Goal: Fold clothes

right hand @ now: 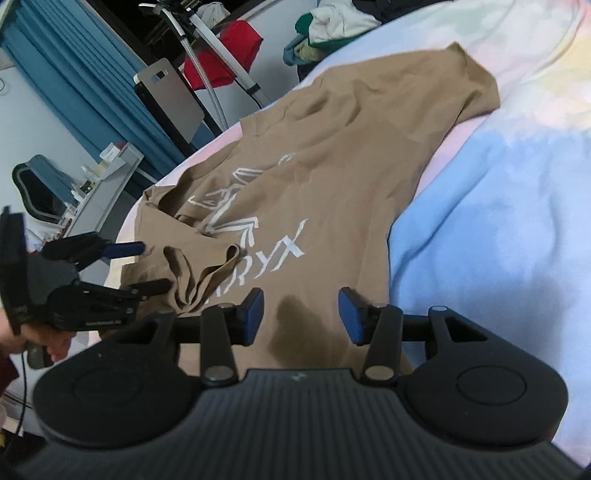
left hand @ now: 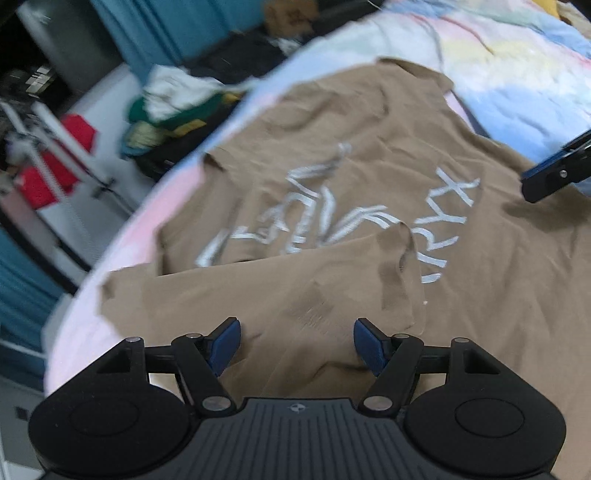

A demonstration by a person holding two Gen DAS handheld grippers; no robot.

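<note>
The left tongs [left hand: 297,345] point steeply downward, their blue-padded fingers [left hand: 223,345] standing well apart with nothing pinched between them. The right tongs [right hand: 301,315] also tilt downward, less steeply, their jaws parted and empty, blue pads [right hand: 351,317] facing each other across a gap. In the right wrist view the left tongs [right hand: 147,267] show at the left edge, gripped at the handle by a person's hand [right hand: 48,341], fingers curled around it.

Soft, even indoor light. The left wrist view is smeared by motion blur, worst on the curtains [left hand: 155,29]; the right wrist view is sharper. Fisheye bending curves the bed [right hand: 517,192] edge, and a dark shadow sits on the shirt [right hand: 332,155]
</note>
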